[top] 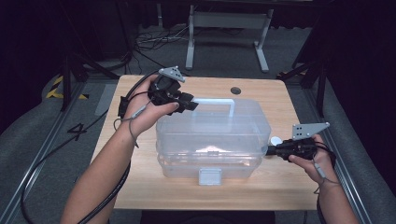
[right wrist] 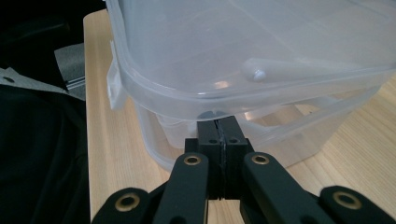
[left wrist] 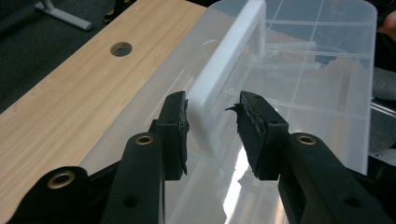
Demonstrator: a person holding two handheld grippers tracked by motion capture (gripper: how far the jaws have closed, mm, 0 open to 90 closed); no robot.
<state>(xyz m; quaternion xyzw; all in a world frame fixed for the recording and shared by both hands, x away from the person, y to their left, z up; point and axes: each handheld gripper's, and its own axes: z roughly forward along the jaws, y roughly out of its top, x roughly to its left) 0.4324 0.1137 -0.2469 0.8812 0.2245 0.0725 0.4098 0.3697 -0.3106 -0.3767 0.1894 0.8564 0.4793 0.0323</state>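
Jaws together, the right gripper (right wrist: 219, 133) presses the clear storage box's (top: 212, 140) rim, so it may slip while the left gripper (left wrist: 212, 123), jaws apart, straddles the white handle (left wrist: 229, 70).

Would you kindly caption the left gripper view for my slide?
Open left gripper straddling the white handle on the clear box's lid.

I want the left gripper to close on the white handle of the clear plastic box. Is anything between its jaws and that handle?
Nothing visible. The left gripper is open, its jaws on either side of the white handle on the lid of the clear plastic storage box, with only open gaps between.
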